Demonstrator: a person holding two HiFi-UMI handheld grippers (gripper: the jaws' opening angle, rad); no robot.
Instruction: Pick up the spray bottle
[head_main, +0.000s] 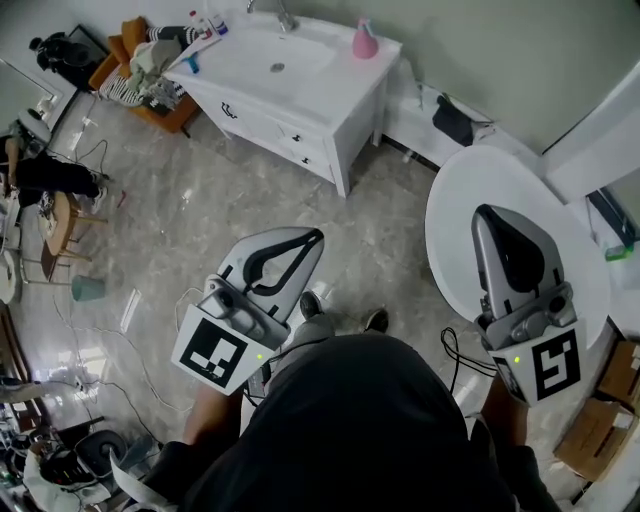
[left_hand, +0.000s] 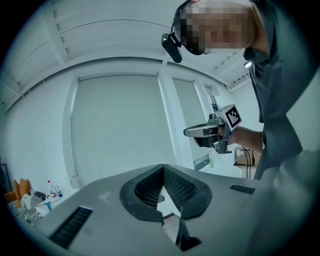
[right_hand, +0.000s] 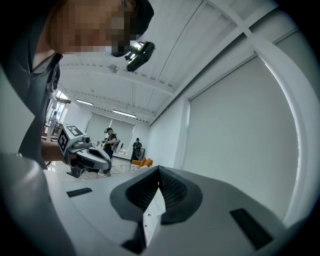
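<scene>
Holding two here: the left hand-held gripper and the right hand-held gripper both have their jaws closed together, nothing between them. Right one hangs over the one round white tabletop, left one over the floor. One pink spray bottle stands on the back right corner of the single white washstand, well apart from both. Two small bottles sit at the other end.
</scene>
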